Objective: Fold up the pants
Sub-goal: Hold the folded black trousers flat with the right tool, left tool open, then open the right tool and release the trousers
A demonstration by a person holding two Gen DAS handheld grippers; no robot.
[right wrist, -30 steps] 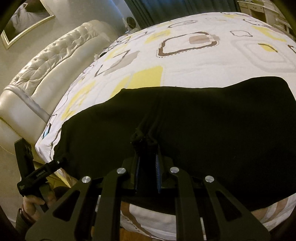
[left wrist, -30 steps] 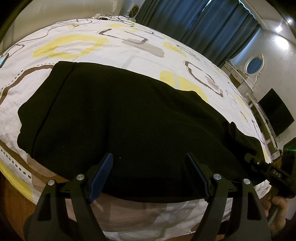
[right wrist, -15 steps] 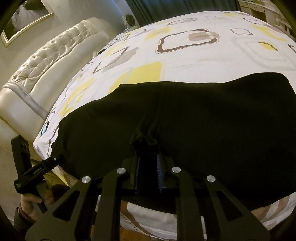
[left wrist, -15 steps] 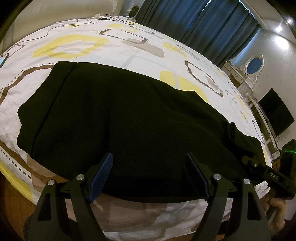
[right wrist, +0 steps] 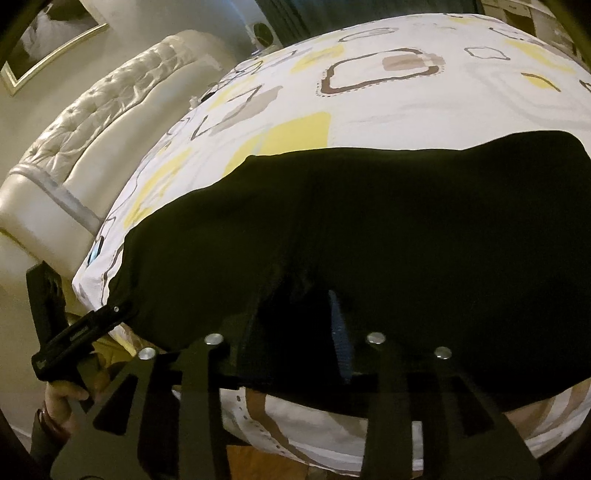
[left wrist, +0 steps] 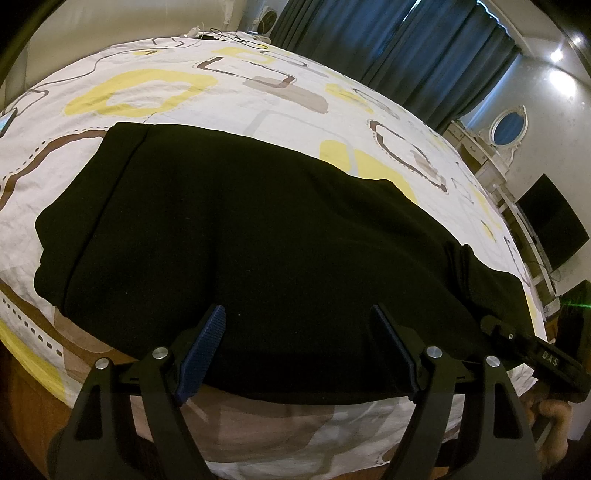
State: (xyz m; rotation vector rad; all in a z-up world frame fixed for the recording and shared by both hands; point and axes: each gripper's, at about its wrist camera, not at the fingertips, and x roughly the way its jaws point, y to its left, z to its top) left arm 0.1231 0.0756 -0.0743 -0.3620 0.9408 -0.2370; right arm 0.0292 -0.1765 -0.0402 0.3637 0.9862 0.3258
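Black pants (left wrist: 258,229) lie folded into a wide band across the patterned bed sheet (left wrist: 155,96), close to the near edge. My left gripper (left wrist: 297,308) hovers open over the pants' near hem, with only flat cloth under its blue pads (left wrist: 201,347). It also shows at the left in the right wrist view (right wrist: 92,321). My right gripper (right wrist: 299,295) is over the other end of the pants (right wrist: 369,221). Its jaws are opening, dark cloth lies loose between them, and the pads do not press on it. In the left wrist view it sits at the far right (left wrist: 517,339).
A padded cream headboard (right wrist: 92,122) runs along the bed's left side. Blue curtains (left wrist: 406,48), a white dresser with an oval mirror (left wrist: 508,127) and a dark screen (left wrist: 550,221) stand beyond the bed. Cables (left wrist: 210,35) lie at the far edge. A hand (right wrist: 62,397) holds the left gripper.
The right gripper's jaws have parted from a tight pinch on a bunch of black cloth, and that bunch has sunk flat. The left gripper has stayed still and open.
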